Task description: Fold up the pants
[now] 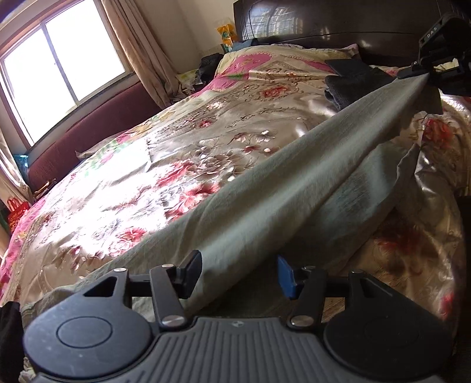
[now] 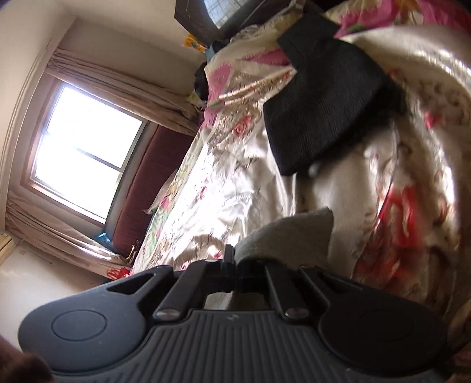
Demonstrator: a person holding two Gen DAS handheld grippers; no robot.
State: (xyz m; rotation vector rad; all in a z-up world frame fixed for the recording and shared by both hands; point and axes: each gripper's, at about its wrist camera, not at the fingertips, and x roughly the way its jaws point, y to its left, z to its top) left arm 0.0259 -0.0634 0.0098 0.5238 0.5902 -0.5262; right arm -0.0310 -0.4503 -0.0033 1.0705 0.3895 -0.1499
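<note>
We see the grey-green pants [image 1: 265, 188] stretched in a taut ridge above the flowered bedspread [image 1: 147, 176], one end lifted. Our right gripper [image 2: 234, 265] has its jaws pressed together, pinching a corner of the pants. Our left gripper [image 1: 240, 275] is spread wide, the cloth passing between its fingers. Folded dark clothes [image 2: 323, 103] lie beyond, near the headboard [image 1: 323, 20].

Left gripper [image 1: 240, 275]: matte black linkage arms, silver pivot screws, ribbed grey housing between two round black caps; one finger pad black, other blue [image 1: 286, 277]. Right gripper [image 2: 231, 272]: same black linkages, silver screws, ribbed grey housing with small pale logo mark, round caps.
</note>
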